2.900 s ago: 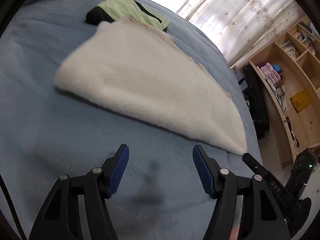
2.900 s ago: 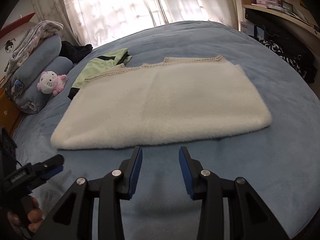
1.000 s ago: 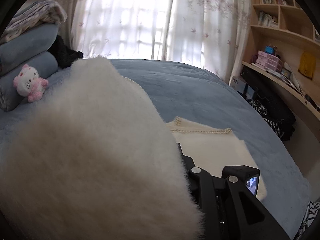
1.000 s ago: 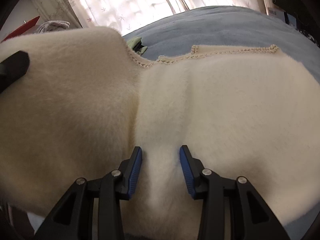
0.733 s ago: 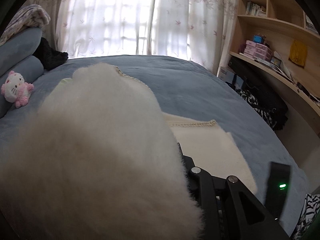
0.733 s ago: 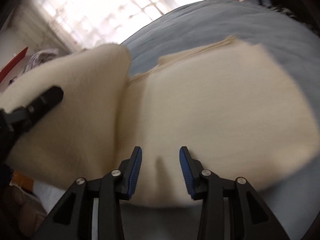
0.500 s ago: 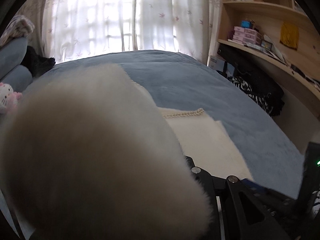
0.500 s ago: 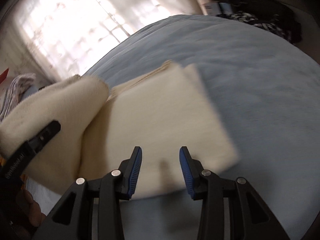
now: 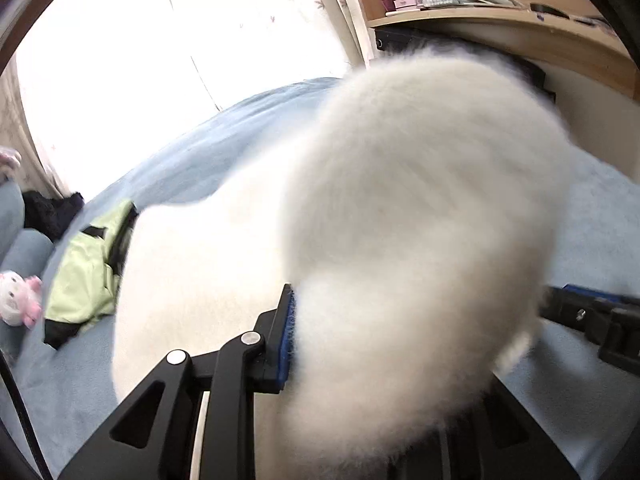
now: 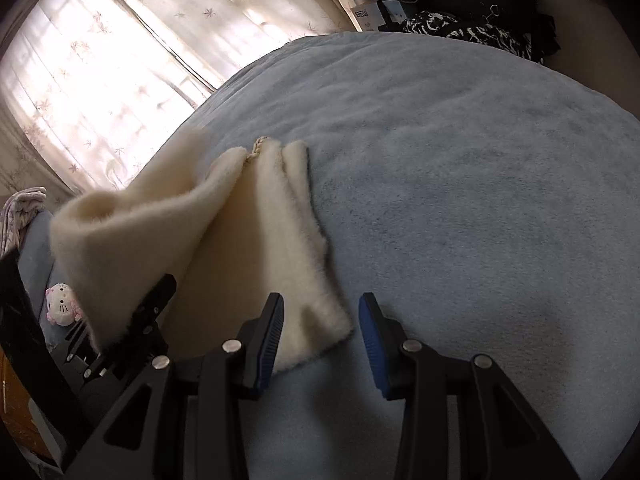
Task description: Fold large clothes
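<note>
A cream fluffy garment [image 10: 276, 248] lies on the blue bed [image 10: 460, 180], partly doubled over. My left gripper [image 9: 360, 332] is shut on a lifted fold of the garment [image 9: 420, 200], which fills the left wrist view and hides the right finger; one blue pad [image 9: 287, 336] shows. In the right wrist view the left gripper [image 10: 136, 328] holds the raised flap [image 10: 132, 220] at left. My right gripper [image 10: 322, 320] is open just above the garment's near right corner, its pads pressing on nothing.
A green and black garment [image 9: 84, 272] and a pink plush toy [image 9: 18, 298] lie at the bed's left, by grey pillows. A wooden shelf [image 9: 480, 20] with boxes stands on the right. Dark patterned clothes [image 10: 472, 28] lie beyond the bed. Curtained window behind.
The left gripper has swung the lifted fold across to the right and lower while rolling. The right gripper has slid right, off the garment's middle to its right corner.
</note>
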